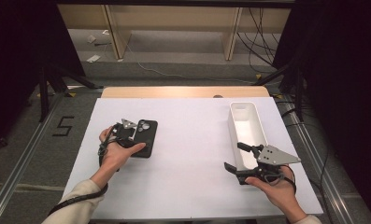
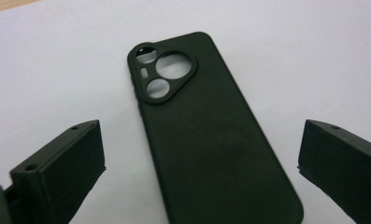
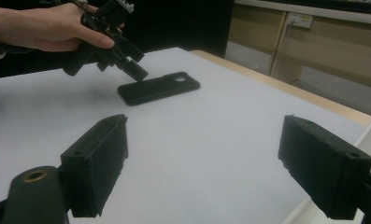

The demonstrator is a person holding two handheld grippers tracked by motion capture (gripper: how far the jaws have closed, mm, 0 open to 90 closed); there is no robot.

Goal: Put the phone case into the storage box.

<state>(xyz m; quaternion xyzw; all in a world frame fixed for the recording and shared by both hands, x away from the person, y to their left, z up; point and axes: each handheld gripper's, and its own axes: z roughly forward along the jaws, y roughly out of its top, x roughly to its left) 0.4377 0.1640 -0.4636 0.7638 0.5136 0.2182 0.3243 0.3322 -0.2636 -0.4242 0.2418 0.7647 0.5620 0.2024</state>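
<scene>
The left gripper (image 1: 135, 132) hangs tilted down just above the black phone case (image 2: 206, 135), jaws wide and empty. The right gripper (image 1: 239, 158) lies level beside the white tray (image 1: 258, 122), jaws parted, gripping nothing.

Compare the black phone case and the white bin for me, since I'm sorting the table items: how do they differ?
The phone case is black, the bin white. The phone case lies flat and thin; the bin is a taller open trough with walls. The phone case sits on the table's left by the left gripper, the bin on its right by the right gripper. Both are elongated, resting on the white tabletop.
</scene>
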